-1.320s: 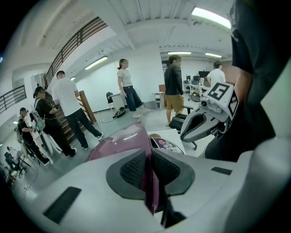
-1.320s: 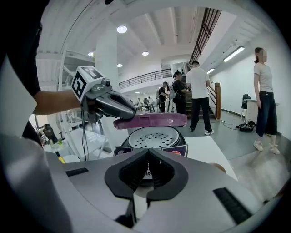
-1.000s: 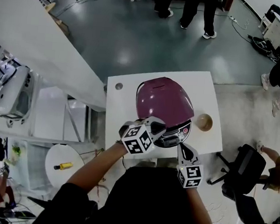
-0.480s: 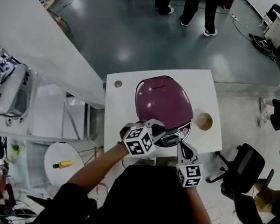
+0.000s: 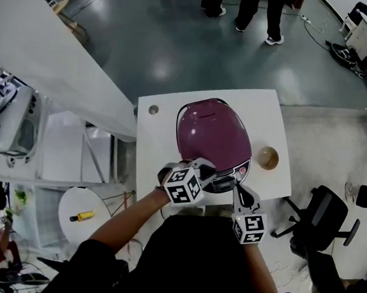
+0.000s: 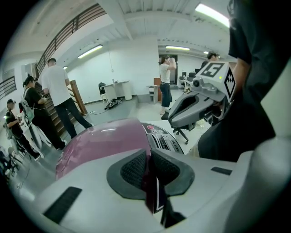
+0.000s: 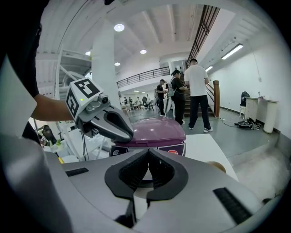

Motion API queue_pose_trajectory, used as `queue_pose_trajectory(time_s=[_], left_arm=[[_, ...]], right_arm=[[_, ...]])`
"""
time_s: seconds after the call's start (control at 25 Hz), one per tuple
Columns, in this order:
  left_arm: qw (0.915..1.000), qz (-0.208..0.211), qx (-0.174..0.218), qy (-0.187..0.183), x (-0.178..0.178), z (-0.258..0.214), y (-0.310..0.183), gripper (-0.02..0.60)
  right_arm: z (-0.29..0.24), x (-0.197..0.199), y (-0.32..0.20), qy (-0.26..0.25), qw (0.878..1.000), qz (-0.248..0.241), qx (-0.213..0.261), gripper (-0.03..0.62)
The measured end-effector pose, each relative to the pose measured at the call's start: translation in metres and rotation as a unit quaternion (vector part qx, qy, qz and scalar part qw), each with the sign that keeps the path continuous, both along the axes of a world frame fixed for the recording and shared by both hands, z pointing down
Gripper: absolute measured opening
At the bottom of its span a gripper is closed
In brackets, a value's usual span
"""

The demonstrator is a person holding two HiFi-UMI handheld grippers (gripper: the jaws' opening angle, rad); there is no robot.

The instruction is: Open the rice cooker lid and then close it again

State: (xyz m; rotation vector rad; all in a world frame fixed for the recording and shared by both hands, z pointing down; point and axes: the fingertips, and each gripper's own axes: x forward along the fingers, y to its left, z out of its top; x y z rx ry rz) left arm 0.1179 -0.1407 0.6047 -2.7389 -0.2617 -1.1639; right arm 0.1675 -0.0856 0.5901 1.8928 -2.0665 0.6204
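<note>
The rice cooker stands on the white table (image 5: 155, 146), its purple lid (image 5: 213, 132) down low over the body. My left gripper (image 5: 208, 169) is shut on the lid's front edge, just above the control panel (image 5: 228, 178). In the left gripper view the thin dark lip of the lid (image 6: 104, 145) sits pinched between the pads (image 6: 132, 170). My right gripper (image 5: 237, 189) is shut on nothing, close in front of the cooker at its right. The right gripper view shows the lid (image 7: 154, 129) resting on the body, with the left gripper (image 7: 127, 135) at its front.
A small brown cup (image 5: 267, 158) stands right of the cooker, and a small round thing (image 5: 153, 109) lies at the table's back left. A black chair (image 5: 321, 215) is to the right, a white stool (image 5: 82, 213) to the left. People (image 5: 259, 9) stand beyond.
My left gripper has sunk a little with the lid's front edge, so the lid sits lower. The right gripper has stayed where it was.
</note>
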Motion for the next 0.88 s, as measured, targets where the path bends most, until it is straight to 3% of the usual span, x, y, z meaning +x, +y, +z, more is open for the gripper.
queue_pose_trajectory(time_s=[0.28,0.88], left_arm=[[0.9999,0.007,0.005,-0.008,0.001,0.012,0.002,0.029],[0.9993,0.009,-0.024,-0.026,0.001,0.014,0.0,0.008]], right_arm=[[0.0,0.001,-0.007,0.0,1.0,-0.002,0.0,0.0],[0.002,0.001,-0.014,0.0,1.0,-0.006,-0.005,0.0]])
